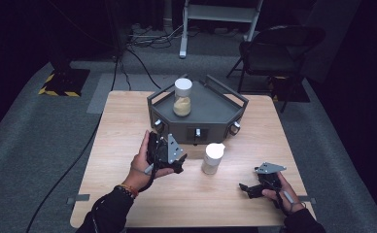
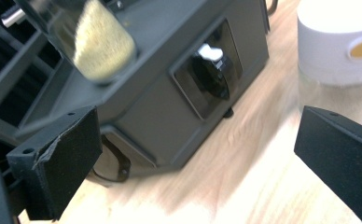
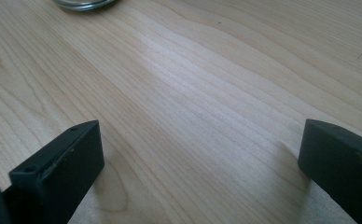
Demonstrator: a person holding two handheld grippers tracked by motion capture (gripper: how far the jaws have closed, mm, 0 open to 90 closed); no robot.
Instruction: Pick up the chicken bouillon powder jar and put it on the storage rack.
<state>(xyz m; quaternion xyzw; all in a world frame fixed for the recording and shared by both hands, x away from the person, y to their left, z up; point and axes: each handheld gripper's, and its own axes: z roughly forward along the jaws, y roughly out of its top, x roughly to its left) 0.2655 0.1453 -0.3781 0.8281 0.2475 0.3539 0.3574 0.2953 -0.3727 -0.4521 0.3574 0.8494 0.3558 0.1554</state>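
Observation:
A dark grey tray-like box (image 1: 211, 104) stands at the table's far middle, with a white-lidded jar of tan grains (image 1: 182, 97) on it. A second white-lidded jar (image 1: 212, 158) stands on the table just in front of the box. My left gripper (image 1: 174, 160) hovers left of this jar, open, nothing between its jaws. In the left gripper view the box front with a black knob (image 2: 212, 74) lies ahead, the grain jar (image 2: 97, 42) upper left, the second jar (image 2: 340, 51) at right. My right gripper (image 1: 247, 188) rests low near the table's front right, open over bare wood (image 3: 193, 107).
The wooden table (image 1: 128, 126) has free room at its left and front. The box has small knobs (image 1: 197, 132) on its front faces. Behind the table are a folding chair (image 1: 279, 51), floor cables (image 1: 147, 39) and a white stand (image 1: 184, 29). A jar base (image 3: 83, 3) edges the right gripper view.

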